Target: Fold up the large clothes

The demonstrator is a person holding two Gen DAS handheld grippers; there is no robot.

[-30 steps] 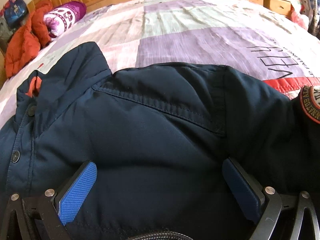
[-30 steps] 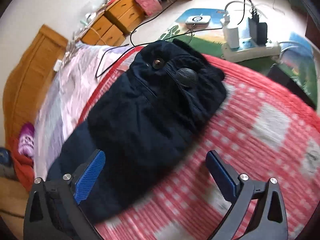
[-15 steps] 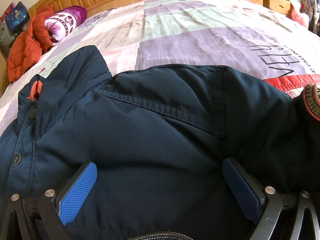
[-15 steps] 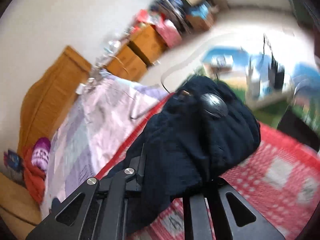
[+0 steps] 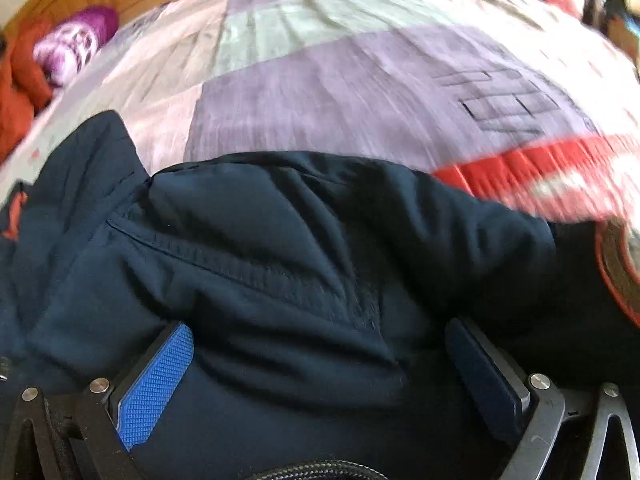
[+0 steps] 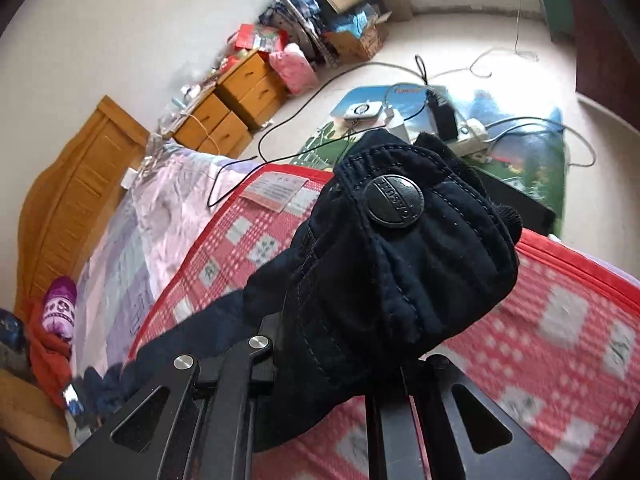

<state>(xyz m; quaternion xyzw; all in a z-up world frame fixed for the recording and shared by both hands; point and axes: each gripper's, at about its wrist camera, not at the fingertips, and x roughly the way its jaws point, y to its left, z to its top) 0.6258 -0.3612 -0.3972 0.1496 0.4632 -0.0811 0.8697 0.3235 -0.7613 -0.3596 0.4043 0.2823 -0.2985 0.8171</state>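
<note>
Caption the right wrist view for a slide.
Right tool shut on the dark jacket's cuff, lifting it above the red checked blanket, floor cables beyond.

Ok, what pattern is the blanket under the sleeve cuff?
Red and white checks on the blanket, clearest in the right wrist view.

The left gripper (image 5: 316, 376) points steeply down with its jaws spread wide, blue pads (image 5: 154, 384) pressed against the dark jacket (image 5: 280, 264) bulging between them, while the right gripper (image 6: 332, 364) tilts downward with its jaws clamped tight on the jacket's cuffed sleeve (image 6: 400, 252), lifted off the bed
</note>
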